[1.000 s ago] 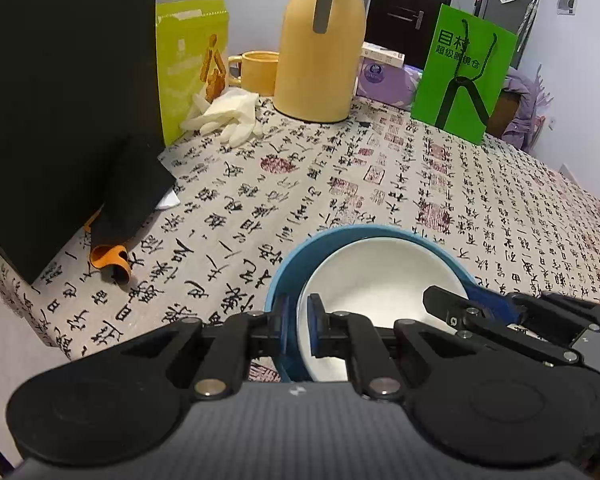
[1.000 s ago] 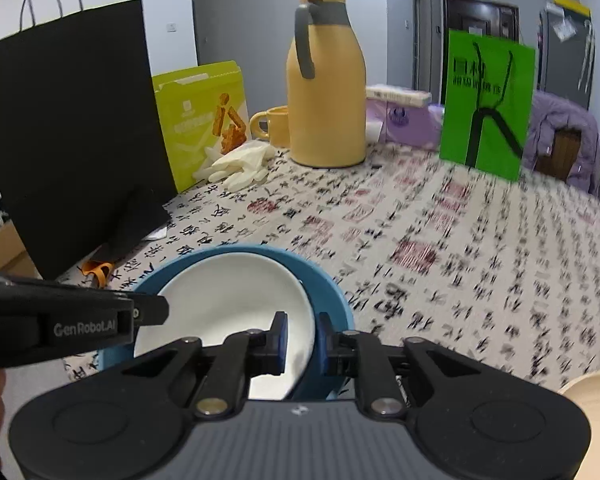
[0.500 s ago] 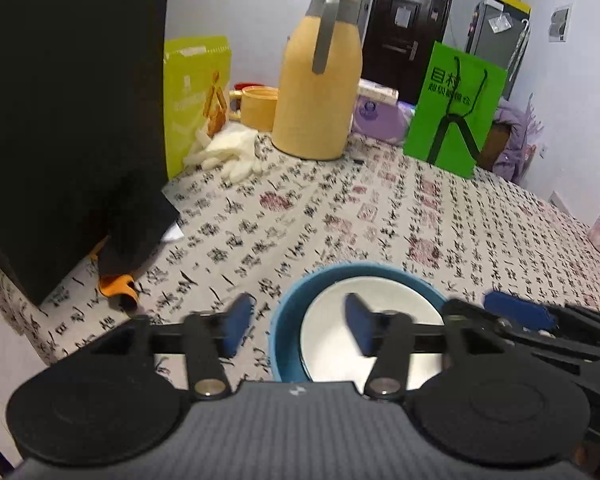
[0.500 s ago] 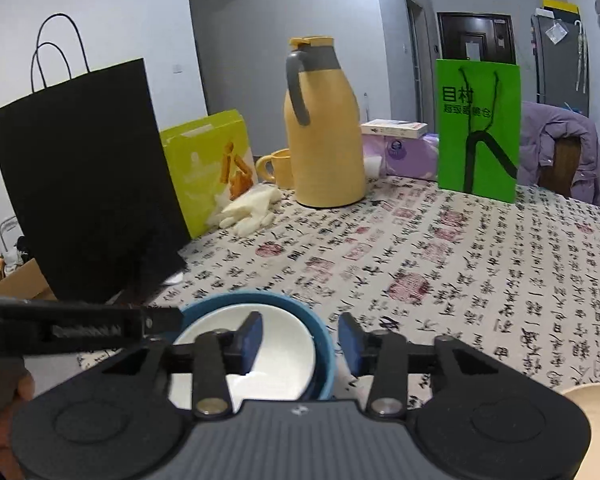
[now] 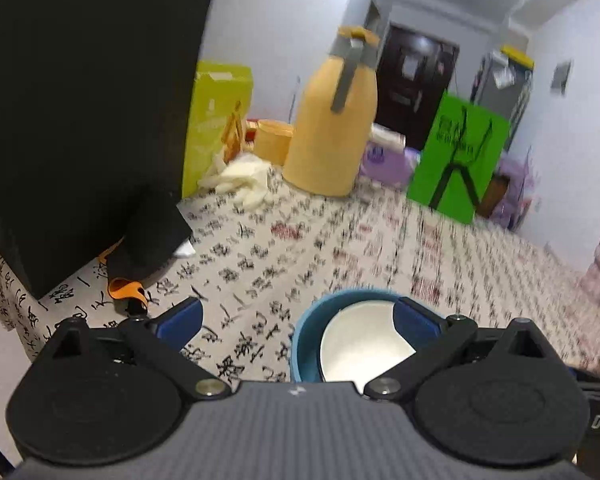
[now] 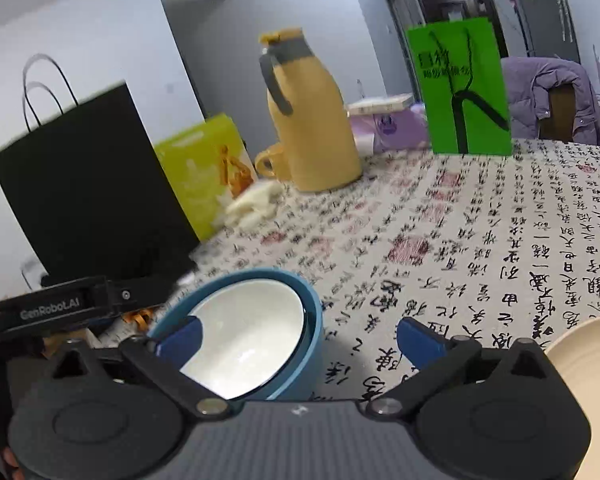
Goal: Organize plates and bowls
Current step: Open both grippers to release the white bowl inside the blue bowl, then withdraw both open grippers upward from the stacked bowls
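A white bowl (image 5: 360, 348) sits nested inside a blue bowl (image 5: 304, 340) on the calligraphy-print tablecloth (image 5: 284, 248) near the table's front edge. My left gripper (image 5: 298, 320) has its jaws opening wide. The blue bowl's left rim lies between the blue pads, untouched. In the right wrist view the white bowl (image 6: 248, 320) and blue bowl (image 6: 314, 352) sit low and left. My right gripper (image 6: 300, 338) is also opening, its pads clear of the bowls' right rim. A cream plate (image 6: 588, 364) lies at the lower right.
A black paper bag (image 6: 88, 200) stands at the left, with a yellow-green box (image 6: 204, 172) and white gloves (image 6: 256, 204) behind it. A yellow thermos (image 6: 312, 120), a yellow mug (image 6: 272, 164) and a green bag (image 6: 460, 88) line the back. The left gripper's housing (image 6: 60, 306) shows beside the bowls.
Both grippers were shut on the bowls' rims; both have let go, spread wide and drawn back. The stacked bowls stay on the table.
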